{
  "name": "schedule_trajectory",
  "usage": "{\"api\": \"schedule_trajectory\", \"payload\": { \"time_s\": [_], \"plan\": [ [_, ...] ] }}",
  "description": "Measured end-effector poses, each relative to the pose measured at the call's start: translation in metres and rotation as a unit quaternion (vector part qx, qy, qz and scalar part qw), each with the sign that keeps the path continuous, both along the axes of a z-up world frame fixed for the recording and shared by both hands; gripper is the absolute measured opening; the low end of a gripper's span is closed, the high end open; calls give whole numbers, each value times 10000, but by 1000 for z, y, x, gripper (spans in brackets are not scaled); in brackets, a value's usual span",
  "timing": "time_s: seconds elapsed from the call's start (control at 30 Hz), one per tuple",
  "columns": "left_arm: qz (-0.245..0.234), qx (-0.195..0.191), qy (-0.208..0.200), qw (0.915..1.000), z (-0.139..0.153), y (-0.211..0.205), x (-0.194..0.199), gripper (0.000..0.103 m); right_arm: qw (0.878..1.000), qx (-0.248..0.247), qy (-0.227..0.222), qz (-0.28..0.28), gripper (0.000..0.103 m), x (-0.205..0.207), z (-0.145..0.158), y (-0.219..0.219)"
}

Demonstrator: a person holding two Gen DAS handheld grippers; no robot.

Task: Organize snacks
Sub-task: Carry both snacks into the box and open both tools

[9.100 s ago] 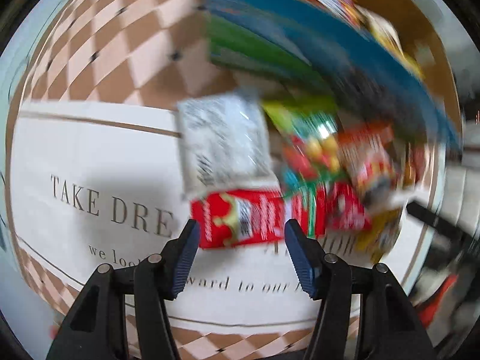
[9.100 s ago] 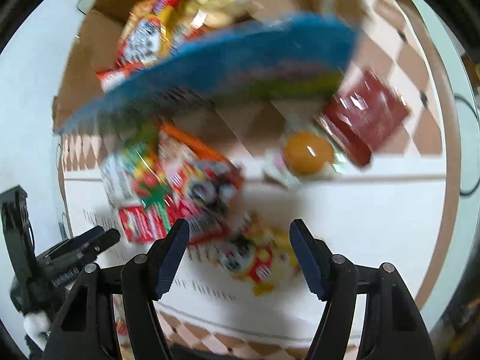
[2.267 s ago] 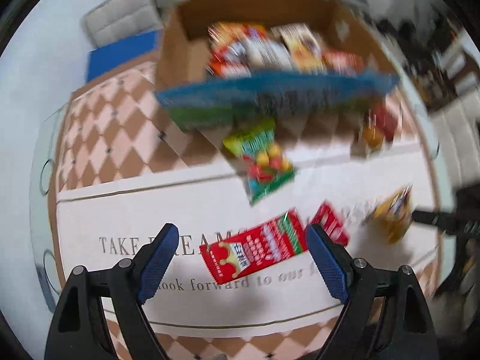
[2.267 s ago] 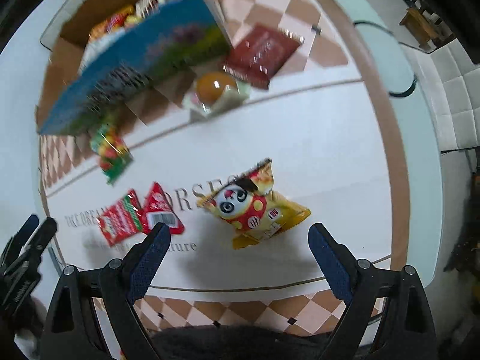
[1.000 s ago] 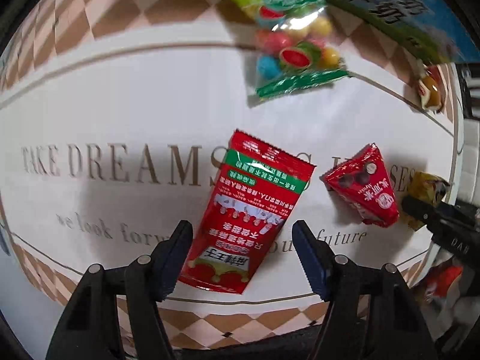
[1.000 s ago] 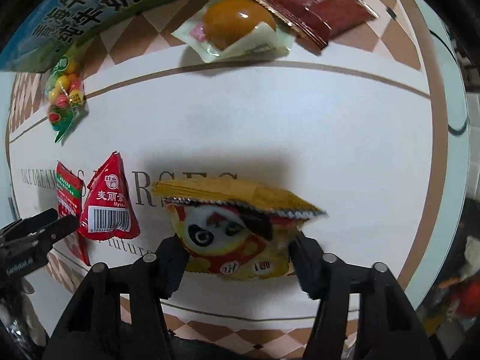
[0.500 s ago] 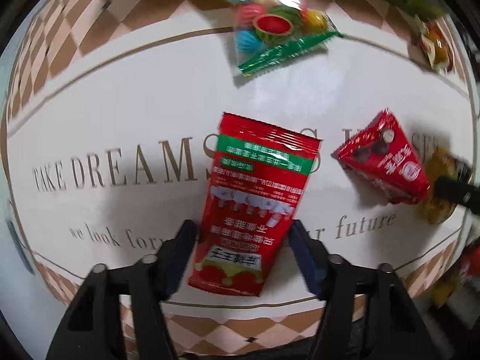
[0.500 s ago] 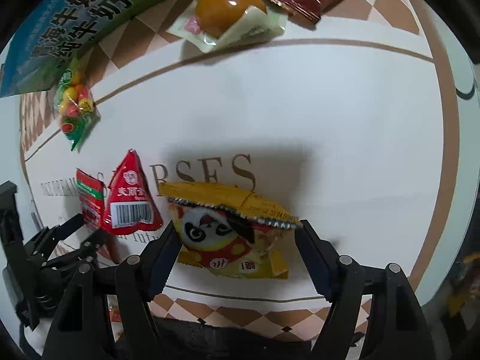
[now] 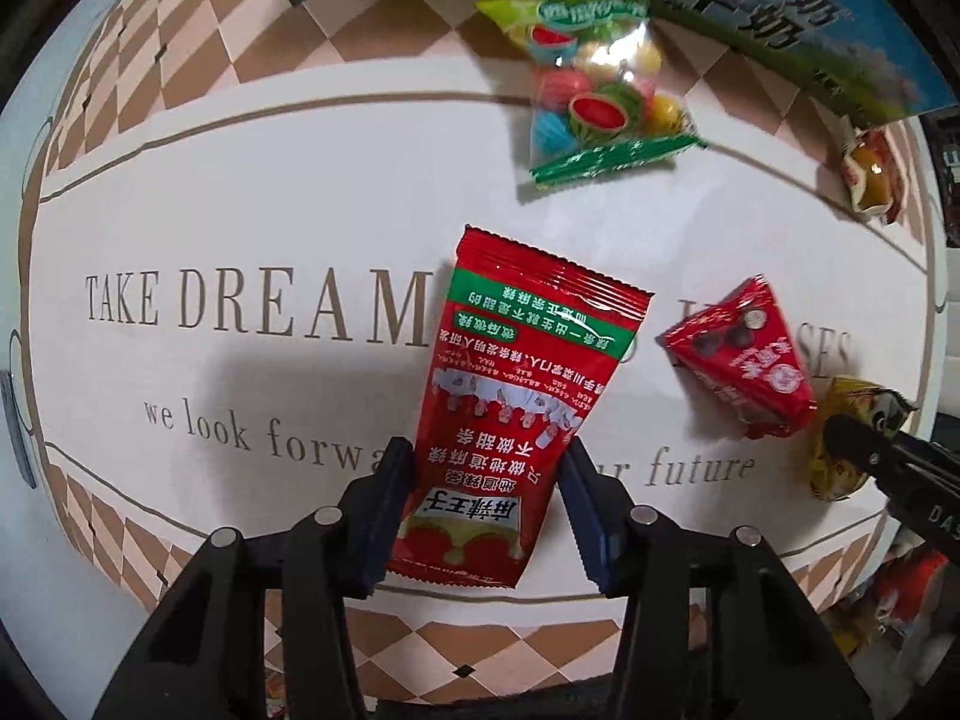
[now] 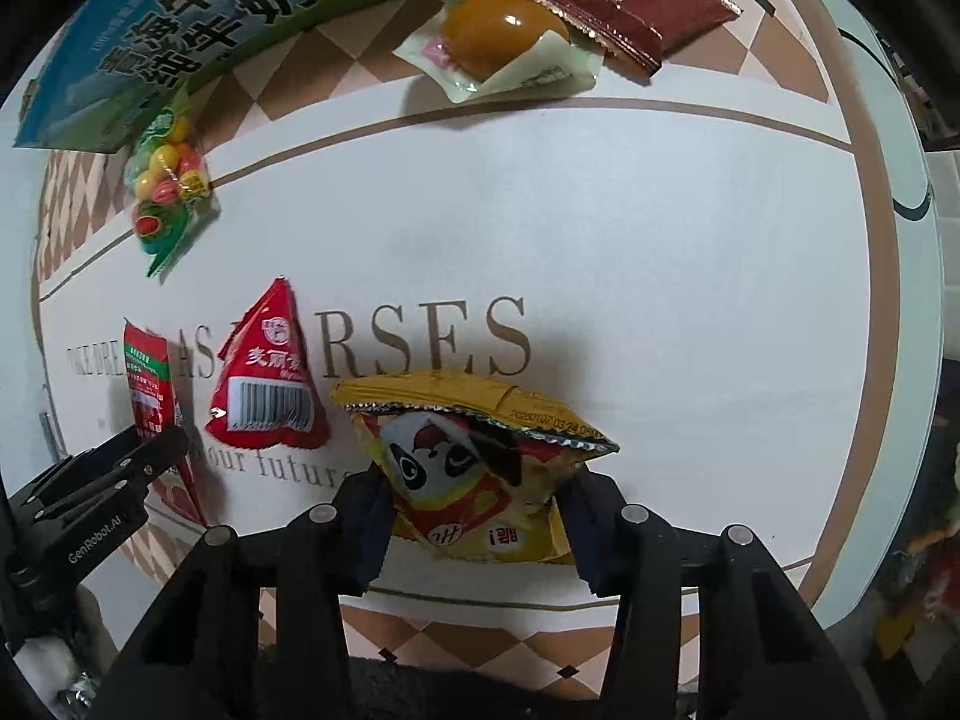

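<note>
My left gripper (image 9: 487,501) points straight down and its jaws are closing on a long red snack packet (image 9: 521,384) with a green band; the blue pads press both of its edges. My right gripper (image 10: 471,519) is closing on a yellow panda snack bag (image 10: 480,468), pads squeezing its sides so the bag bulges. A red triangular packet (image 9: 741,357) (image 10: 267,384) lies between the two. A bag of coloured candy balls (image 9: 591,93) (image 10: 168,180) lies further off, by the blue and green milk carton box (image 9: 750,6) (image 10: 198,12).
The snacks lie on a white tablecloth (image 9: 270,180) with gold lettering and a brown chequered border. An egg-shaped snack in clear wrap (image 10: 504,42) and a dark red packet (image 10: 636,6) sit at the far right. The right gripper's fingers (image 9: 888,462) show at the left view's edge.
Both pairs of jaws have narrowed onto their packets. The red packet now stands pinched between the left pads, and the panda bag is squeezed and bulging between the right ones.
</note>
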State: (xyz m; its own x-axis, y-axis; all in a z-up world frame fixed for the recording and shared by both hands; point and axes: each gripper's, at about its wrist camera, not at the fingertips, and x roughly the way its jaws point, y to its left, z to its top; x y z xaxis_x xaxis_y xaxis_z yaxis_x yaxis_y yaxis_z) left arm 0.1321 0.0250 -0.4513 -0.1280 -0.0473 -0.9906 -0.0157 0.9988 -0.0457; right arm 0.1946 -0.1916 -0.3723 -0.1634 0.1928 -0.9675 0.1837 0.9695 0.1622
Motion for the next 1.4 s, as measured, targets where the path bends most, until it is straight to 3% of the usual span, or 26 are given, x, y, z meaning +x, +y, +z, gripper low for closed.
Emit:
{"api": "schedule_trajectory", "payload": {
  "time_s": [0.1,0.27,0.4,0.53,0.73,0.93,1.07,1.23,1.4],
  "plan": [
    [76,-161,-125,9998,22,9,-4,47,9999,103,-57,-44,51,-2,10,0],
    [254,-589,-553,9964,86,23,-3,47,9986,355,-380,-77,51,3,50,-5],
    [349,-931,-971,9903,140,24,13,47,9951,593,-790,-83,51,23,95,-6],
    [385,-1171,-1283,9840,181,15,52,47,9880,879,-1261,-139,51,61,149,-12],
    [415,-1165,-1539,9803,182,-5,132,47,9797,813,-1826,-135,51,135,211,-28],
    [533,-1057,-1432,9826,166,-1,215,47,9792,550,-1945,-160,51,208,223,-43],
    [498,-787,-1347,9865,148,0,265,47,9817,408,-1846,-209,51,254,211,-47],
    [461,-471,-1162,9910,120,1,322,47,9866,232,-1590,-285,51,303,169,-51],
    [359,-195,-1018,9940,93,1,352,47,9904,57,-1343,-317,51,337,133,-53]
  ]
}}
